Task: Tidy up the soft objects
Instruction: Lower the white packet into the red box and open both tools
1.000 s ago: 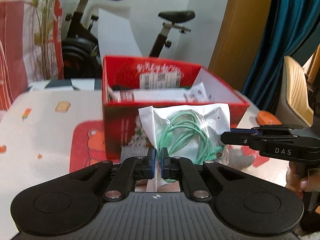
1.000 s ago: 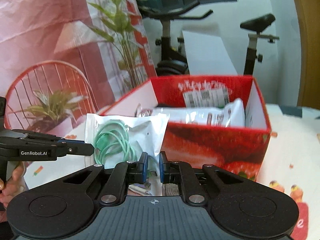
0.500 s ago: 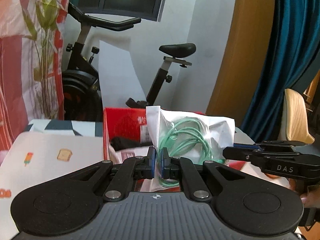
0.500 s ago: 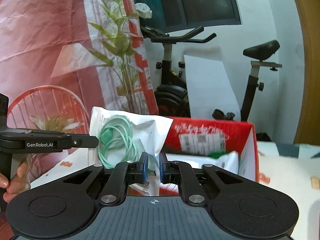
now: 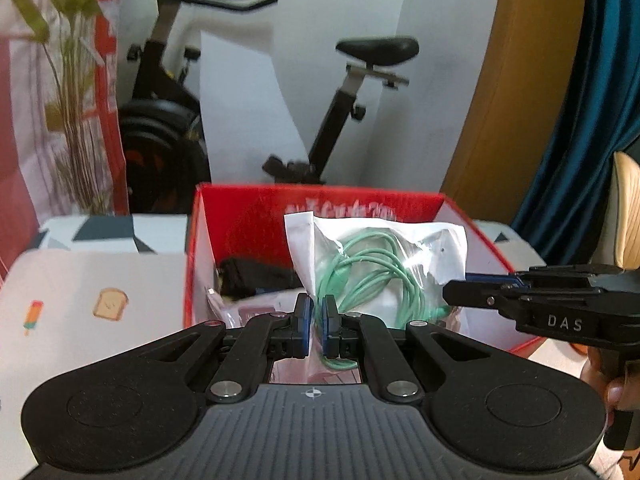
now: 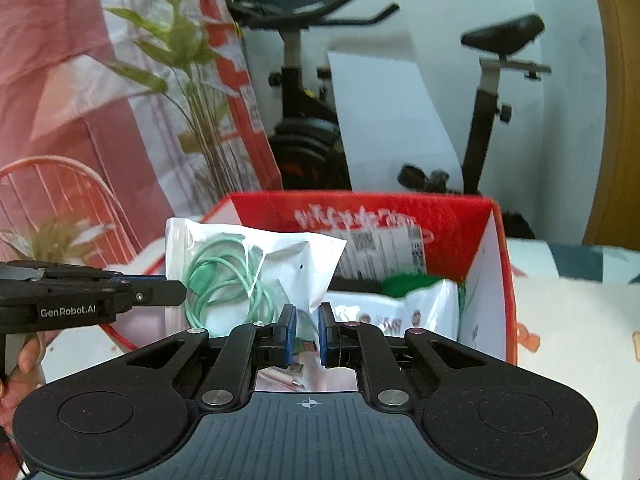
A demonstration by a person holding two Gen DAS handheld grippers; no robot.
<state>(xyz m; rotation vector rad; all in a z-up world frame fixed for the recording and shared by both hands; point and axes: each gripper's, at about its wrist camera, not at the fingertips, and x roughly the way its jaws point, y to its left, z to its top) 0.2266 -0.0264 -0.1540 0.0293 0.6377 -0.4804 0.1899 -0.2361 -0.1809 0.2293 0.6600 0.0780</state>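
A clear plastic bag with a coiled mint-green cable (image 5: 376, 264) hangs over the open red box (image 5: 248, 208). My left gripper (image 5: 316, 330) is shut on the bag's lower left edge. My right gripper (image 6: 307, 334) has its jaws slightly parted around the bag's (image 6: 240, 276) lower right corner; it also shows in the left wrist view (image 5: 472, 294) at the bag's right edge. The left gripper shows in the right wrist view (image 6: 160, 292). The red box (image 6: 492, 280) holds white packets (image 6: 400, 312), a black item (image 5: 256, 276) and something green (image 6: 404, 282).
The box stands on a white cloth with cartoon prints (image 5: 100, 292). An exercise bike (image 5: 344, 92) and a plant-print hanging (image 6: 132, 80) are behind it. A tan chair (image 5: 626, 208) and blue curtain (image 5: 592, 120) are at the right.
Both grippers lifted the bag from in front of the box, carried it over the box opening and have lowered it slightly. The right gripper's jaws have parted a little.
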